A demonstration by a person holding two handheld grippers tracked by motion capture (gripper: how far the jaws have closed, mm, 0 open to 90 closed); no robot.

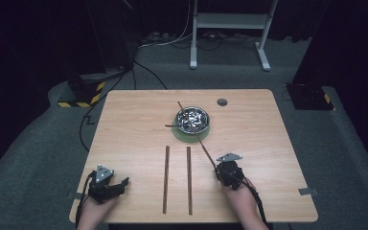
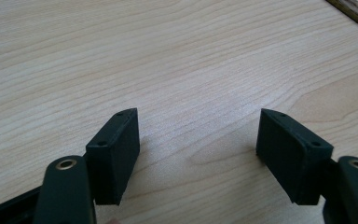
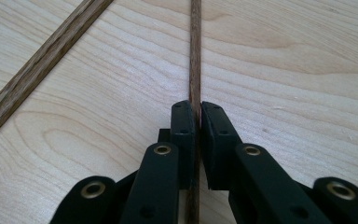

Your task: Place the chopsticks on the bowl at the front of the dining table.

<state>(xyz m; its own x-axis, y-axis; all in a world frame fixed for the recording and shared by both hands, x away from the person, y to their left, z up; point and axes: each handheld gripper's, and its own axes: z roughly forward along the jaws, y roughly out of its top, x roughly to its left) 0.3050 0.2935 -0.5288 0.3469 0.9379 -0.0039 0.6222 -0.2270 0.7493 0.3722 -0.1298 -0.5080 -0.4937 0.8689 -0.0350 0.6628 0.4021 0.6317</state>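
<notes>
Chopstick [image 3: 195,60] sits pinched between the pads of your right gripper [image 3: 197,122] — in the right gripper view it runs straight up the centre of the frame, from the bottom edge thru the jaws to the top edge, jaws clenched tight on it w/ just the stick's width between them. In the high view the same stick [image 1: 205,150] slants from your right gripper [image 1: 219,171] at lower right of centre up and left toward the metal bowl [image 1: 192,119], which sits on a green mat [image 1: 181,134] in the upper middle of the table [image 1: 134,115]. Its far tip is at or near the bowl's rim; can't tell if it touches. More dark sticks poke out of the bowl.

Two other sticks lie flat on the table in the lower middle of the high view, roughly parallel — left one [image 1: 166,178], right one [image 1: 189,179], apart from each other and both left of your right gripper. One of them also shows at upper left of the right gripper view, lying diagonal [image 3: 37,65].

Your left gripper [image 1: 109,188] rests at lower left of the high view, well apart from everything. In the left gripper view its jaws are released, standing wide w/ bare tabletop between the pads [image 2: 119,154].
</notes>
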